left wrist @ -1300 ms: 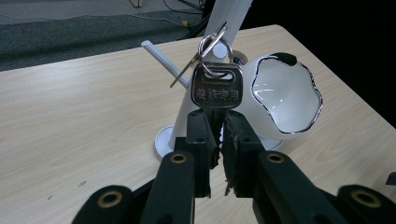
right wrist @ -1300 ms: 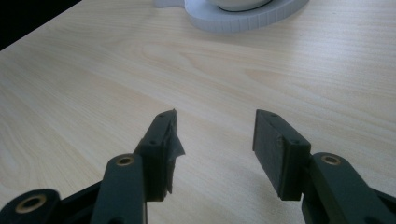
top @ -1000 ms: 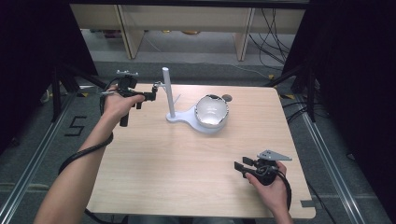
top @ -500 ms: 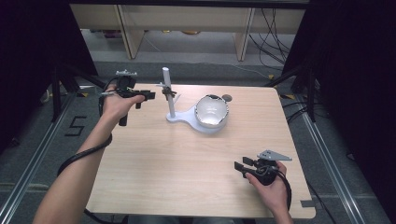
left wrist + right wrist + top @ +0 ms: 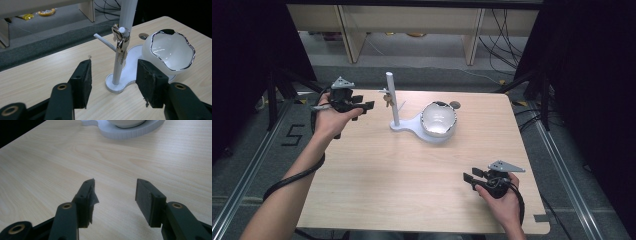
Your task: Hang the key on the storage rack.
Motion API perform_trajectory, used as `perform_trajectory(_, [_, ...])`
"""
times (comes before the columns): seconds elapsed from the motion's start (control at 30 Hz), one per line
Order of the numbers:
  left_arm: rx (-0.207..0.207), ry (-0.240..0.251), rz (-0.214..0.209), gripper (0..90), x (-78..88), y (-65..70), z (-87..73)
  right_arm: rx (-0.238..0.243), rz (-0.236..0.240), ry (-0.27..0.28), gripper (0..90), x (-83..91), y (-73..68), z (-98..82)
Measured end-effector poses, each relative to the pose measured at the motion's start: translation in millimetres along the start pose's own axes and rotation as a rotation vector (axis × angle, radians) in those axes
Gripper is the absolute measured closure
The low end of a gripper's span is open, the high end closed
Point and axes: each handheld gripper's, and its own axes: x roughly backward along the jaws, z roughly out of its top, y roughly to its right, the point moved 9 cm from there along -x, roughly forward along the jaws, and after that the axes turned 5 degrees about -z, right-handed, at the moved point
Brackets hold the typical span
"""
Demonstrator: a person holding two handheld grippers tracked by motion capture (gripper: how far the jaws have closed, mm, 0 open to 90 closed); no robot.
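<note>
A white stand (image 5: 390, 97) with a tall post and side pegs rises from a flat white base (image 5: 406, 127) at the table's far middle. A bunch of gold keys (image 5: 120, 41) hangs from one peg (image 5: 387, 98). A white bowl with a dark rim (image 5: 439, 119) sits on the same base, to the right of the post (image 5: 172, 50). My left gripper (image 5: 364, 106) hovers left of the post, open and with nothing in it; its view (image 5: 115, 71) looks at the keys a short way ahead. My right gripper (image 5: 471, 176) rests open near the front right, over bare wood (image 5: 115, 188).
The wooden table (image 5: 377, 175) has open surface between the stand and the front edge. A small round grommet (image 5: 455, 105) lies behind the bowl. Wooden shelving (image 5: 412, 25) and cables (image 5: 502, 30) stand on the floor beyond the far edge.
My left gripper has drawn back a little to the left, away from the post. The keys stay hanging on the peg. The right gripper has not moved.
</note>
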Motion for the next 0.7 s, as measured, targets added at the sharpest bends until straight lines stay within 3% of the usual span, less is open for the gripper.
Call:
perform_trajectory(0.1, [-0.006,0.014,0.014,42.4,11.7,2.2,-8.2,0.004,-0.005,-0.002,50.8,0.3,1.4,-0.1])
perform_trajectory(0.2, [-0.006,0.036,0.019,41.1,22.0,5.2,-14.1,-0.038,0.002,-0.023,50.8,2.4,-2.2,-1.8])
perform_trajectory(0.33, [-0.010,0.048,0.021,39.4,32.6,8.0,-21.6,-0.040,-0.001,-0.007,50.8,1.4,0.2,-0.7])
perform_trajectory(0.37, [-0.012,0.052,0.023,38.7,38.9,9.7,-27.5,-0.016,0.001,-0.006,50.8,1.2,2.9,-0.4])
perform_trajectory(0.4, [-0.012,0.052,0.023,38.3,38.9,9.7,-27.5,-0.041,0.011,0.000,50.8,0.5,1.1,-0.3])
perform_trajectory(0.5, [-0.015,0.062,0.025,37.6,48.5,11.2,-35.5,-0.050,0.002,0.001,50.8,0.0,2.1,-0.8])
perform_trajectory(0.6, [-0.016,0.071,0.028,36.8,57.5,12.6,-45.4,-0.050,0.000,-0.006,50.8,0.3,2.8,-1.6])
perform_trajectory(0.63, [-0.020,0.071,0.039,36.4,63.6,11.9,-53.6,-0.036,-0.004,0.015,50.8,-0.4,4.4,0.0])
perform_trajectory(0.7, [-0.021,0.073,0.055,36.1,69.8,10.8,-62.0,-0.046,-0.009,-0.016,50.8,2.9,4.1,-1.7])
